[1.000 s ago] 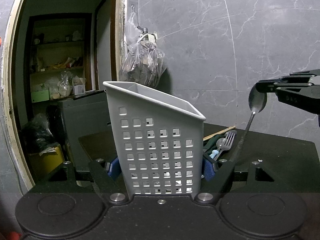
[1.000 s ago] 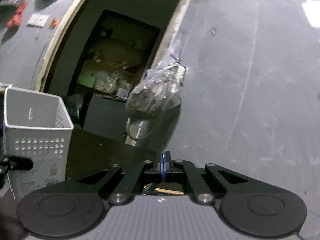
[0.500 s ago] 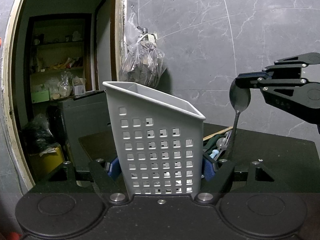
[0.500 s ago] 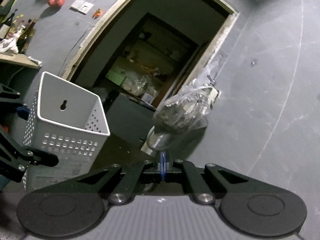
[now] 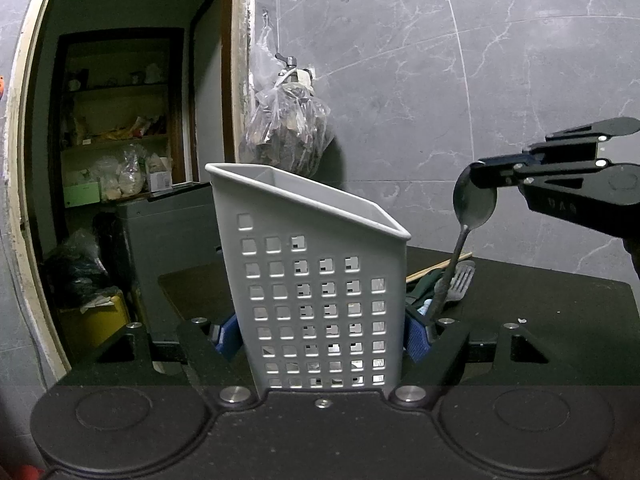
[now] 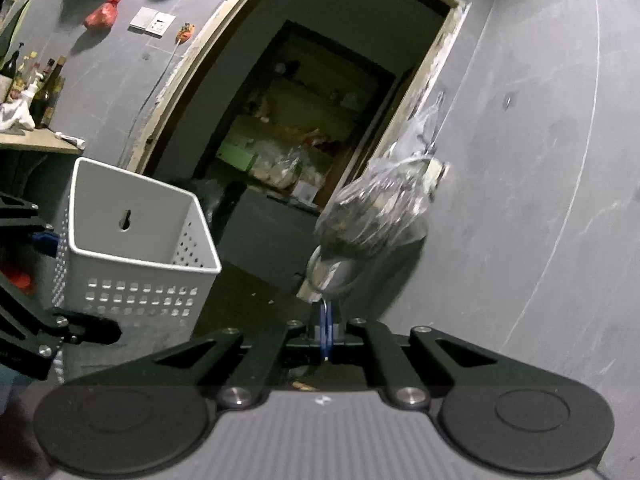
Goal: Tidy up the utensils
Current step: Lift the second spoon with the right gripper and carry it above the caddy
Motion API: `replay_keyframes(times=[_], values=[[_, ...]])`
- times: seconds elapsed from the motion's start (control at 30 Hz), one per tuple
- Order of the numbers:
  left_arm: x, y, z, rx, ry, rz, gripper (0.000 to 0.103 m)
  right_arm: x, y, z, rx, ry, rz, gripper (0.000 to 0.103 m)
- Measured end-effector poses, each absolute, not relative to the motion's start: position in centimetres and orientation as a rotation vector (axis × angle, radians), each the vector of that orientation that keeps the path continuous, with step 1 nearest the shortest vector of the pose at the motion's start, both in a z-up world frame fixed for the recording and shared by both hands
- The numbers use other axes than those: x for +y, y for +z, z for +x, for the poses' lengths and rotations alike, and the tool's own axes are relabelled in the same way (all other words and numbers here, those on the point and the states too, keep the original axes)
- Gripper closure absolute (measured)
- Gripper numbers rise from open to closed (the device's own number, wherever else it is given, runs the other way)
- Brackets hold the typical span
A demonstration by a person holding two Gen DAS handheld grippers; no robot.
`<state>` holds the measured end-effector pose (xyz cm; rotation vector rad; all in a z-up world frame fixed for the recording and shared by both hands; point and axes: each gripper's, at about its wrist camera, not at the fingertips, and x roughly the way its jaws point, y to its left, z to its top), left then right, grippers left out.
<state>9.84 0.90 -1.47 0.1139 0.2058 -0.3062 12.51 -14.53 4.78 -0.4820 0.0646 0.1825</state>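
Note:
My left gripper (image 5: 322, 338) is shut on a white perforated utensil basket (image 5: 320, 280), its blue pads pressing both side walls near the base. The basket stands upright with its slanted rim open at the top. To its right, above rim height, my right gripper (image 5: 486, 178) is shut on a metal spoon (image 5: 474, 208), pinching the bowl so the handle hangs down. In the right wrist view the spoon bowl (image 6: 332, 276) sticks out past the right gripper (image 6: 326, 320), and the basket (image 6: 136, 240) sits to the left, apart from it.
A fork (image 5: 460, 282), a wooden stick (image 5: 436, 266) and other utensils lie on the black table (image 5: 540, 304) behind the basket. A plastic bag (image 5: 288, 136) hangs on the grey marble wall. An open doorway (image 5: 120, 140) leads to shelves at the left.
The right gripper has carried the spoon leftward, closer to the basket, and rolled a little. The left gripper and basket have stayed still.

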Motion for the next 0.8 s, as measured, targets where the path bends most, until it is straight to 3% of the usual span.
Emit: replay_keyframes(times=[0.43, 0.8], values=[[1.0, -1.4, 9.8, 0.205, -0.306, 0.113, 0.025, -15.2, 6.5, 11.6, -0.046, 0.145, -0.468, 0.102], [1.0, -1.3, 9.6, 0.203, -0.307, 0.118, 0.025, -13.5, 12.2, 9.1, -0.390, 0.268, -0.348, 0.102]])
